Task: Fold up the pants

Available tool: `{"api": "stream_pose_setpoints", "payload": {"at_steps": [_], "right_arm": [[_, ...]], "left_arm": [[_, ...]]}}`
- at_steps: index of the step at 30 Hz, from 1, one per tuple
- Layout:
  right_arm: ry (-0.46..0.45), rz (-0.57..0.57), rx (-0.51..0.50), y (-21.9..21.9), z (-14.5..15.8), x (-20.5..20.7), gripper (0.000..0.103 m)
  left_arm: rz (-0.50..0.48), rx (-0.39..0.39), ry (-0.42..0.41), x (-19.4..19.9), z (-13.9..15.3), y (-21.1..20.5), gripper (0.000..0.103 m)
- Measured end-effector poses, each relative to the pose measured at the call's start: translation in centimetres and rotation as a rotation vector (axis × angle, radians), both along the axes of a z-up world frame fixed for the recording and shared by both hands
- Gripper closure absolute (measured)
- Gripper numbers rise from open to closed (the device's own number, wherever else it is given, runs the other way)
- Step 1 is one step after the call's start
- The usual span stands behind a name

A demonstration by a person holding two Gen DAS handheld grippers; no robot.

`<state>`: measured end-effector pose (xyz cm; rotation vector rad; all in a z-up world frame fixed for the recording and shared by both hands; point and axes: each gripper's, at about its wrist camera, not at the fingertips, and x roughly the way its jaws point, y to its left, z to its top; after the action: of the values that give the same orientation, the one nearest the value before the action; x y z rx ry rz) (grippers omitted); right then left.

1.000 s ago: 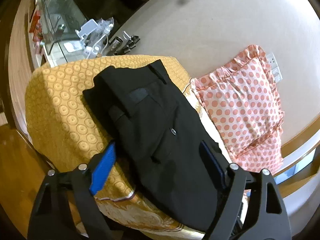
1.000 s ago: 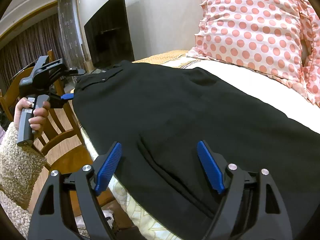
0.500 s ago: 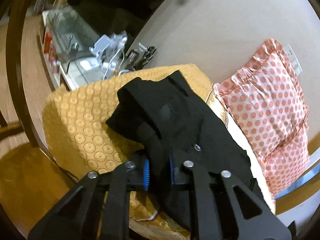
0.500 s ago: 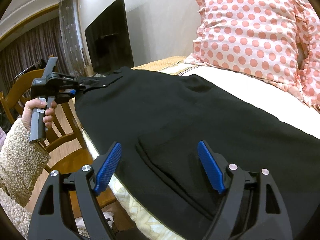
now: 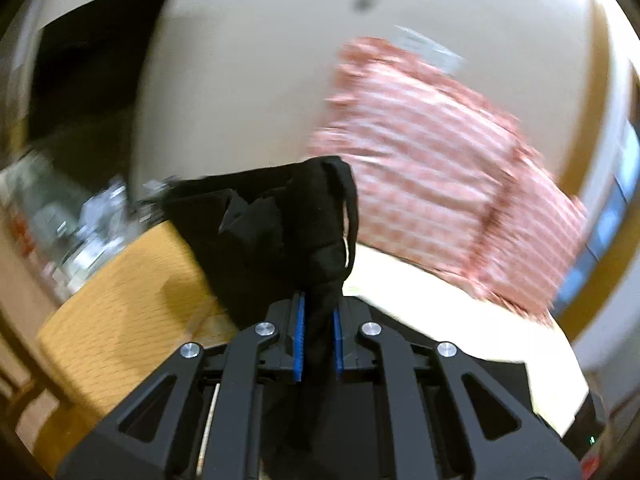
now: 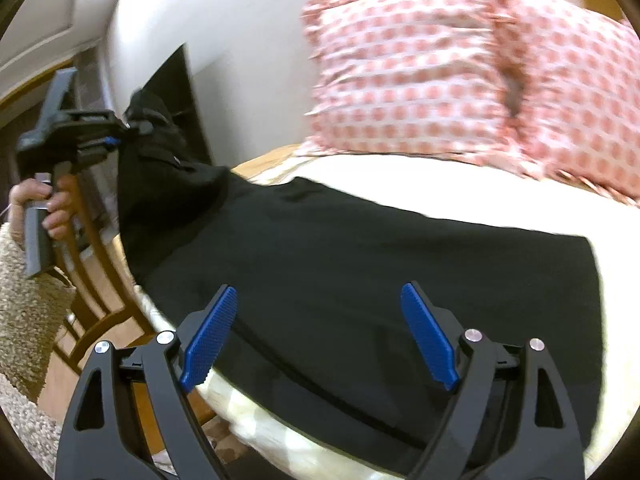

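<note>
Setting: a bed (image 6: 460, 196) against a pale wall, a dotted pink pillow (image 6: 420, 72) at the far side, a wooden chair (image 6: 92, 292) at the near left.
Pants: black trousers (image 6: 360, 280) are spread across the bed, the waist end raised at the left.
Left gripper (image 5: 318, 336): clenched on a bunched fold of waistband cloth.
Right gripper (image 6: 316, 336): jaws opening over the legs, nothing pinched between them.
Advice: the lifted waist should be carried over toward the hems, kept taut, edges matched; the free claw could pin the legs flat.
</note>
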<state>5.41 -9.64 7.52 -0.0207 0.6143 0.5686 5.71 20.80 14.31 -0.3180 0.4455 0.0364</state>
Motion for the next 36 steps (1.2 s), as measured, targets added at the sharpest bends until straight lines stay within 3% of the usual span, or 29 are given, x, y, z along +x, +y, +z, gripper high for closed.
{"api": "stream_pose_setpoints", "payload": {"at_steps": [5, 9, 12, 16, 19, 23, 27, 31, 32, 34, 36], "right_arm": [[-0.010, -0.155, 0.047, -5.4, 0.8, -0.5, 0.017], [-0.015, -0.286, 0.080, -9.8, 1.3, -1.4, 0.016], [-0.022, -0.381, 0.071, -12.6, 1.2, -2.4, 0.016], [-0.004, -0.496, 0.071, -16.2, 0.7, -3.2, 0.015], [0.004, -0.541, 0.075, -17.6, 0.5, -3.3, 0.015], [-0.015, -0.558, 0.069, -18.1, 0.8, -3.1, 0.015], [-0.043, -0.594, 0.033, -18.2, 1.2, -3.2, 0.015], [-0.063, -0.641, 0.015, -18.8, 1.8, -3.7, 0.015], [-0.076, -0.653, 0.017, -18.9, 2.3, -3.8, 0.015], [-0.111, -0.673, 0.018, -19.0, 3.2, -4.0, 0.015], [-0.166, -0.669, 0.025, -18.8, 4.4, -4.3, 0.015]], "left_arm": [[-0.268, 0.111, -0.031, 2.3, 1.7, -11.2, 0.093], [-0.499, 0.125, -0.033, 3.5, 0.8, -19.8, 0.093], [-0.691, 0.115, 0.028, 3.5, -2.4, -26.1, 0.093], [-0.847, 0.132, 0.187, 2.9, -8.1, -30.9, 0.094], [-0.842, 0.174, 0.175, 2.0, -8.8, -31.5, 0.094], [-0.799, 0.139, 0.126, 1.9, -7.0, -30.7, 0.094], [-0.864, 0.220, 0.221, 0.5, -9.8, -33.3, 0.093], [-0.859, 0.283, 0.191, -0.5, -11.1, -34.1, 0.092], [-0.860, 0.280, 0.182, -0.7, -11.0, -33.8, 0.090], [-0.892, 0.247, 0.183, -0.9, -10.5, -33.0, 0.076], [-0.943, 0.164, 0.180, -1.1, -9.7, -31.7, 0.033]]}}
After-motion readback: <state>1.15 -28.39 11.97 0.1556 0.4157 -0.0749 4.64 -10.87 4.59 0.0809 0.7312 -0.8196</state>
